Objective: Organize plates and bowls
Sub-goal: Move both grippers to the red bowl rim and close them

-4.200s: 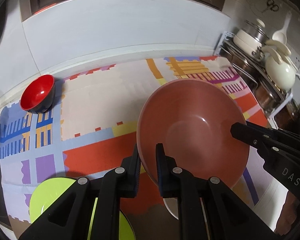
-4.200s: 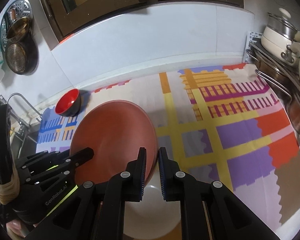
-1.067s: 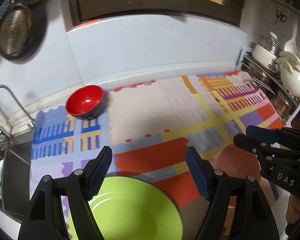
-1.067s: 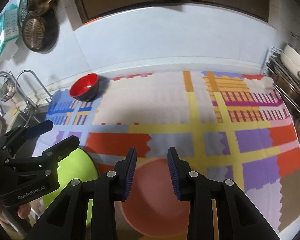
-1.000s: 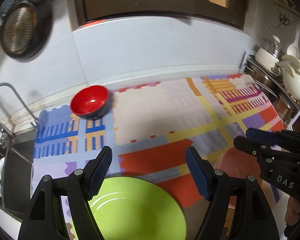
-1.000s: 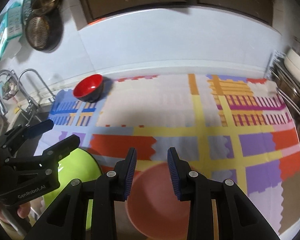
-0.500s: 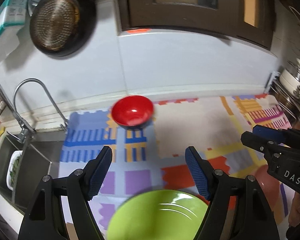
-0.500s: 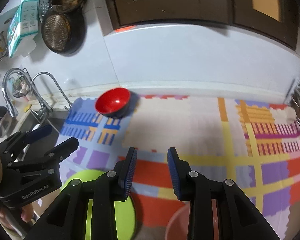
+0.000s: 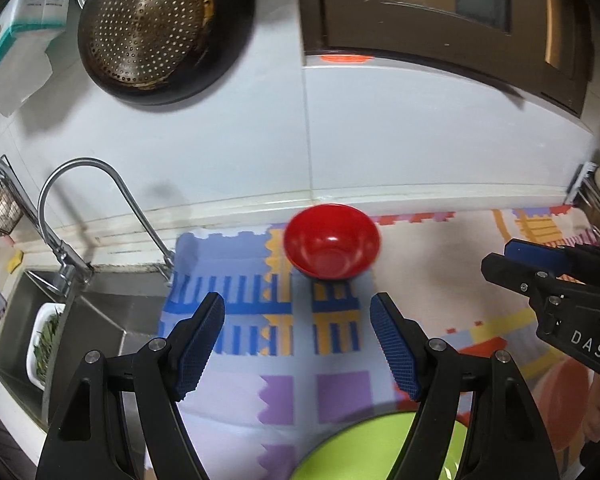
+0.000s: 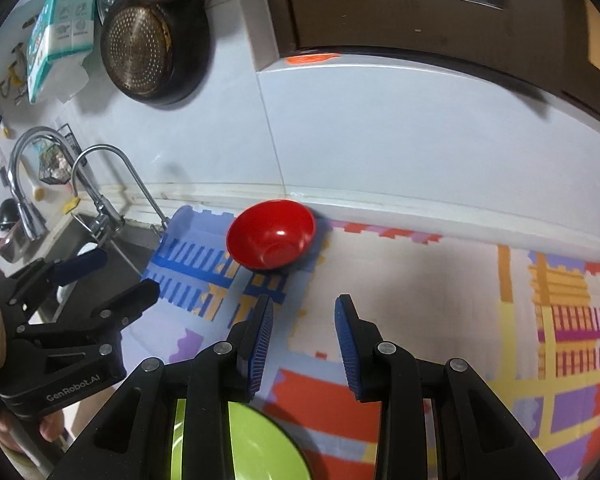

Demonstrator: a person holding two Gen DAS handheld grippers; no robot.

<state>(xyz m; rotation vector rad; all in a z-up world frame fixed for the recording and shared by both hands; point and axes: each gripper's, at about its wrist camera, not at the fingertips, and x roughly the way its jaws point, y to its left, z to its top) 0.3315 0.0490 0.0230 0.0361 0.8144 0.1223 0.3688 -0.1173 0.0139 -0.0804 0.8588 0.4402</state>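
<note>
Left wrist view frames the red bowl (image 9: pixel 332 246) at centre, sitting on the patterned mat (image 9: pixel 236 312) close to the white wall, with the left tongs (image 9: pixel 298 344) spread wide and empty just below it. Right wrist view shows the right tongs (image 10: pixel 304 334) parted only a little, also empty, the bowl up and left of their tips. A green plate (image 10: pixel 244 444) lies at the bottom edge of both views, and a pink bowl (image 9: pixel 560 396) shows at the lower right of the left view. Judging by the aim, the red bowl is next; a clean pick likely means one pad inside the rim and one outside, approached from the near side, away from the wall and the tap (image 9: pixel 80 208) at left.
</note>
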